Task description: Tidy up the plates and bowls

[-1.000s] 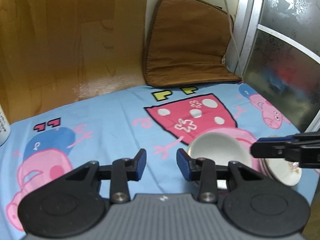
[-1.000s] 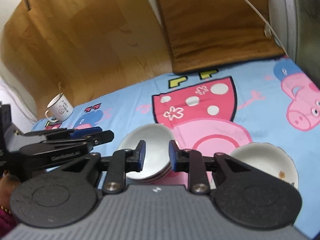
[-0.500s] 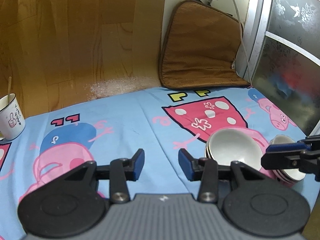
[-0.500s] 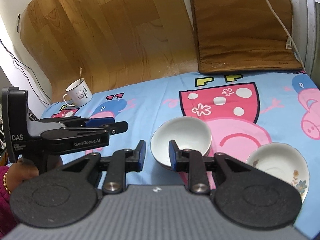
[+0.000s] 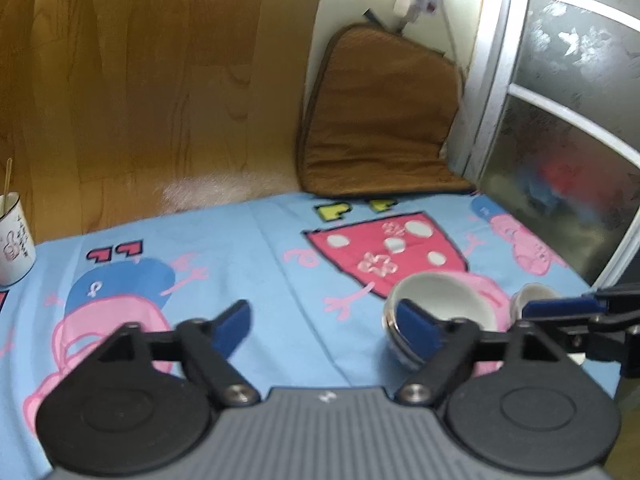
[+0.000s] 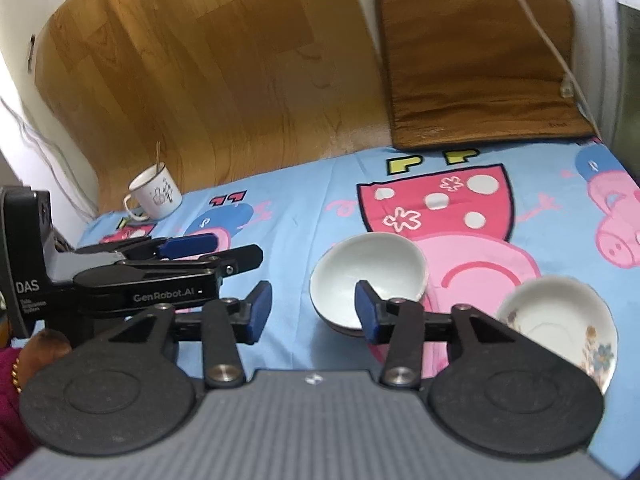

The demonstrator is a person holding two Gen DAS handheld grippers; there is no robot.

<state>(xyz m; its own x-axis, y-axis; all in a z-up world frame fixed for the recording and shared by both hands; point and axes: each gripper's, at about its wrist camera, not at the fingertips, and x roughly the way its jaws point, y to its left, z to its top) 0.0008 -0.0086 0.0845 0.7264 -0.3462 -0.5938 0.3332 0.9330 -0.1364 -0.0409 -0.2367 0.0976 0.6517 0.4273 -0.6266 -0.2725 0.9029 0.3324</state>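
A stack of white bowls (image 6: 366, 276) sits on the blue cartoon cloth (image 6: 304, 216); it also shows in the left wrist view (image 5: 444, 304). A flowered white plate (image 6: 560, 320) lies to its right, and only its edge (image 5: 534, 294) shows in the left wrist view. My left gripper (image 5: 324, 326) is open and empty, left of the bowls, and appears from the side in the right wrist view (image 6: 192, 254). My right gripper (image 6: 310, 310) is open and empty, just before the bowls; its fingers (image 5: 560, 308) cross the left wrist view's right edge.
A white enamel mug (image 6: 154, 194) with a stick in it stands at the cloth's far left, also in the left wrist view (image 5: 14, 250). A brown cushion (image 6: 476, 60) leans at the back. Wood flooring (image 5: 160, 80) lies beyond the cloth. A glass door (image 5: 568, 120) stands right.
Both grippers have opened wider. Both have pulled back and up from the bowls. The bowls and plate have not moved.
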